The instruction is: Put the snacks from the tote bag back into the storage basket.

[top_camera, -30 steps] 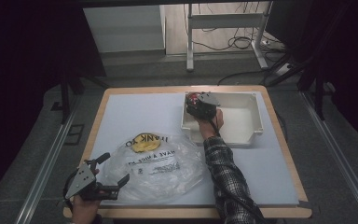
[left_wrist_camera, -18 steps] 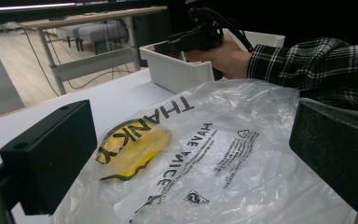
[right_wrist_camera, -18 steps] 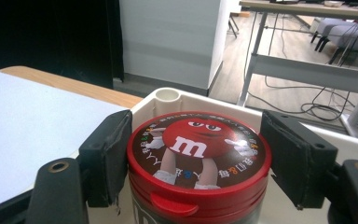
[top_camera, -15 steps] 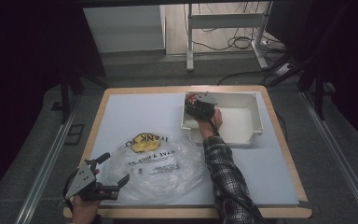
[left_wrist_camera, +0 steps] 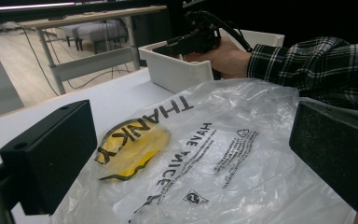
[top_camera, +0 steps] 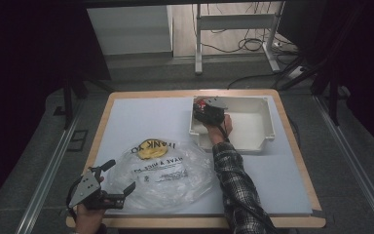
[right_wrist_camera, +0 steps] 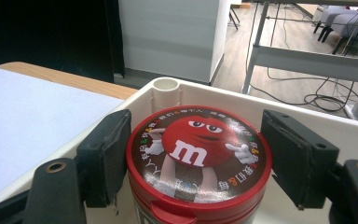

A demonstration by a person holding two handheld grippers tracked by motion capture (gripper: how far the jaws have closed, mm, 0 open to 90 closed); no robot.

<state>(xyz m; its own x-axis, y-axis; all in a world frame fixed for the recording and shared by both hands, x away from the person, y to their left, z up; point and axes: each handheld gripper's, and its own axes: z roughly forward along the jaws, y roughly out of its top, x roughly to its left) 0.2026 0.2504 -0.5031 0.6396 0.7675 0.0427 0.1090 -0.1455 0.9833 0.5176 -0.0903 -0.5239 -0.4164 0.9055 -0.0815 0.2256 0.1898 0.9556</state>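
A red-lidded candy can [right_wrist_camera: 198, 154] with a cartoon face stands in the near left corner of a white bin [right_wrist_camera: 165, 86]. My right gripper [right_wrist_camera: 196, 161] has a pad against each side of the lid; its jaws have just been opening a little, and the can is still between them. From above, that gripper [top_camera: 203, 106] sits over the can [top_camera: 201, 103] in the bin [top_camera: 268, 122]. A clear plastic bag [top_camera: 165, 170] printed with a yellow smiley lies flat at the table's front. My left gripper [top_camera: 121, 174] is open at the bag's left edge, the bag [left_wrist_camera: 200, 149] lying ahead of its jaws.
A pale sheet [top_camera: 141, 117] covers the wooden table [top_camera: 292, 146]. The rest of the bin's floor is bare. A plaid sleeve [top_camera: 233, 180] runs from the front edge to the bin. Beyond the table stand a metal frame [top_camera: 233, 24] and floor cables.
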